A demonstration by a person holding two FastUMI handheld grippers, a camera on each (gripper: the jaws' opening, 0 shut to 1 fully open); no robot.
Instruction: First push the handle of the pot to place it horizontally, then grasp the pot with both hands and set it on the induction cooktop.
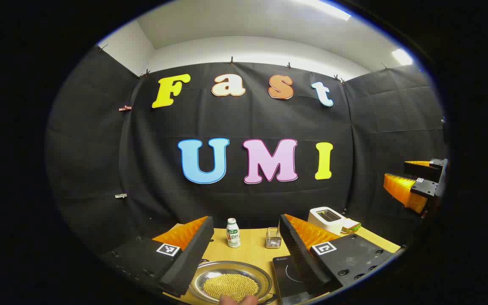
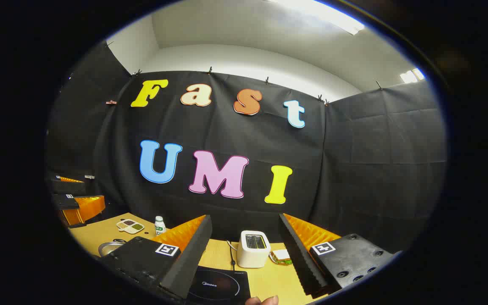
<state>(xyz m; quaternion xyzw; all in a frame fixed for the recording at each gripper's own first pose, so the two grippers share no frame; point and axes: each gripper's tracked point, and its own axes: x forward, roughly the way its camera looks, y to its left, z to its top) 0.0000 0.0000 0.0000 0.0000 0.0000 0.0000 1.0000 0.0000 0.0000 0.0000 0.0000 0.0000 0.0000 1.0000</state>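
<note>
A shallow metal pot with yellow beads in it sits on the wooden table between my left gripper's fingers and below them. My left gripper is open and holds nothing. The black induction cooktop lies just right of the pot. In the right gripper view the cooktop is low in the middle, partly under the left finger, and the pot's rim peeks out at the left. My right gripper is open and holds nothing. Each gripper hangs above the table.
A small white bottle and a wire holder stand behind the pot. A white toaster and a sandwich sit behind the cooktop. A divided dish lies far left. A fingertip shows at the bottom edge.
</note>
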